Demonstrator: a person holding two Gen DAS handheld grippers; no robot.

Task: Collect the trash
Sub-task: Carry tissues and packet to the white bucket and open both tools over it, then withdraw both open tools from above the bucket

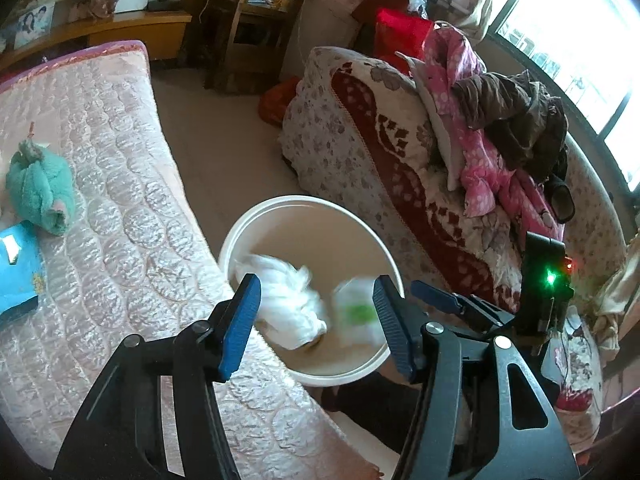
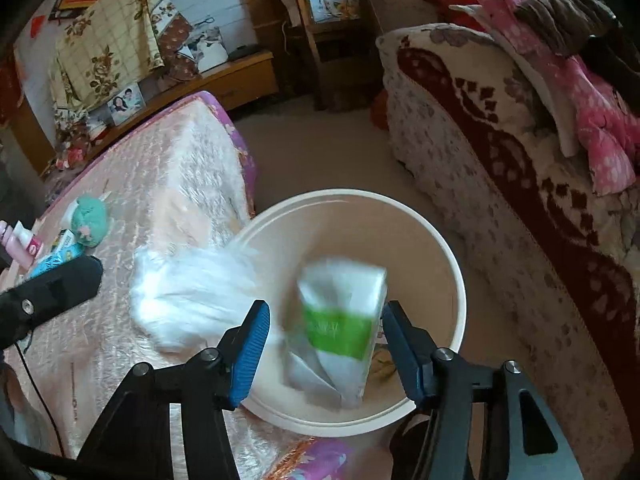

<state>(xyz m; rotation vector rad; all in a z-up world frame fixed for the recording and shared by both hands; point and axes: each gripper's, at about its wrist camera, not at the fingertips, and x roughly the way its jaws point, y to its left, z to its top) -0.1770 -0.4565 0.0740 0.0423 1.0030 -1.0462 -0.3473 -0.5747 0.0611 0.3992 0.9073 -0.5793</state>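
A round cream bin [image 1: 304, 201] [image 2: 452, 264] stands on the floor between a bed and a sofa. My left gripper [image 1: 316, 292] hangs open over it. A crumpled white plastic bag [image 1: 288, 300] [image 2: 192, 288] shows blurred below its pads, free of them, at the bin's left rim. My right gripper [image 2: 328, 308] is open too. A white packet with a green band [image 2: 340, 320] [image 1: 356, 312] shows blurred between its fingers over the bin's inside, with neither pad pressing on it. One blue finger [image 1: 434, 299] of the right gripper appears just right of the left one.
A pink quilted mattress [image 1: 100, 200] borders the bin on the left, with a teal plush toy [image 1: 40, 188], a blue box [image 1: 16, 264] and small bottles [image 2: 16, 240] on it. A floral-covered sofa [image 1: 400, 160] piled with clothes [image 1: 480, 152] is on the right. Bare floor [image 1: 224, 152] runs back to wooden shelves [image 1: 248, 20].
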